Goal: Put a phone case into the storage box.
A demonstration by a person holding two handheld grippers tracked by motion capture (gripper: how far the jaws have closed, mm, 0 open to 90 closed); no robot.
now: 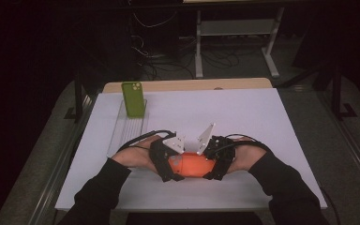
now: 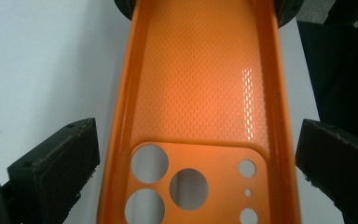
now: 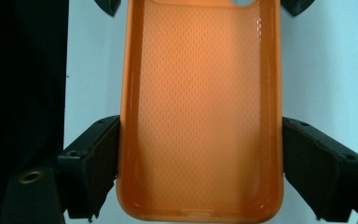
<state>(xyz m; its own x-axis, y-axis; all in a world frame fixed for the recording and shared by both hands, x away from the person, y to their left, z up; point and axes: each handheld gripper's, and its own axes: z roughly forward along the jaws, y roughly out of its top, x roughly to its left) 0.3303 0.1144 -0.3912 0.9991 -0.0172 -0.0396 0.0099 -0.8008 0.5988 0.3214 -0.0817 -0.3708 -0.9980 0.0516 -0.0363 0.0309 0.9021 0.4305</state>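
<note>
An orange phone case [image 1: 192, 165] lies hollow side up near the table's front edge, between my two grippers. My right gripper [image 1: 211, 164] has its jaws pressed on both long sides of the case's plain end [image 3: 200, 116]; in the right gripper view it [image 3: 200, 163] is shut on the case. My left gripper [image 1: 173, 164] straddles the end with the camera holes [image 2: 189, 186]. In the left gripper view its jaws stand just off the case's rims, so this gripper [image 2: 198, 163] is open. A green phone [image 1: 133, 98] stands at the back left.
The green phone leans in a clear ridged tray [image 1: 127, 129] on the white table top [image 1: 243, 117]. A wooden strip [image 1: 187, 85] runs along the far edge. Beyond it are a white desk frame [image 1: 236, 28] and cables on the floor.
</note>
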